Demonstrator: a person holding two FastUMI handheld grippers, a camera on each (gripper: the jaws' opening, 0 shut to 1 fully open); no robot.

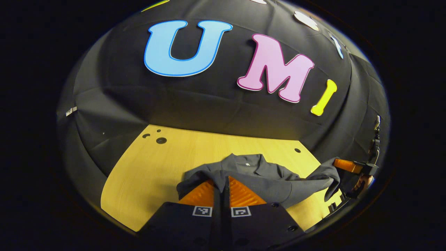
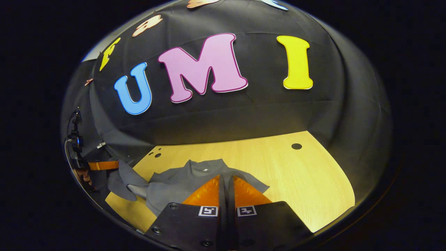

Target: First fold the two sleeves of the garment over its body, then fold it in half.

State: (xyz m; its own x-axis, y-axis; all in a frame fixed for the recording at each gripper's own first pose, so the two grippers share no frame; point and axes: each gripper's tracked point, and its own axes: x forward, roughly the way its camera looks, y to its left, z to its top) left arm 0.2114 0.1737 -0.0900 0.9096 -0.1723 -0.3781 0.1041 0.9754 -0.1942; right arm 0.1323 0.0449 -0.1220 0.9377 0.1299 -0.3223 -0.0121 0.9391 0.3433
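A dark grey collared garment (image 1: 264, 179) lies bunched on the wooden table (image 1: 150, 174), collar toward the far wall. In the left gripper view my left gripper (image 1: 225, 181) is shut on a fold of its cloth, which drapes over the fingertips. Off to the right the right gripper (image 1: 343, 166), held by a hand, lifts another part of the cloth above the table edge. In the right gripper view my right gripper (image 2: 227, 180) is shut on the garment (image 2: 174, 188), and the left gripper (image 2: 108, 165) at far left holds a raised flap.
The table (image 2: 306, 181) has small round holes near its back corners (image 1: 161, 140) (image 2: 296, 146). Black cloth walls close in the back and both sides. Bare wood stretches left of the garment in the left gripper view.
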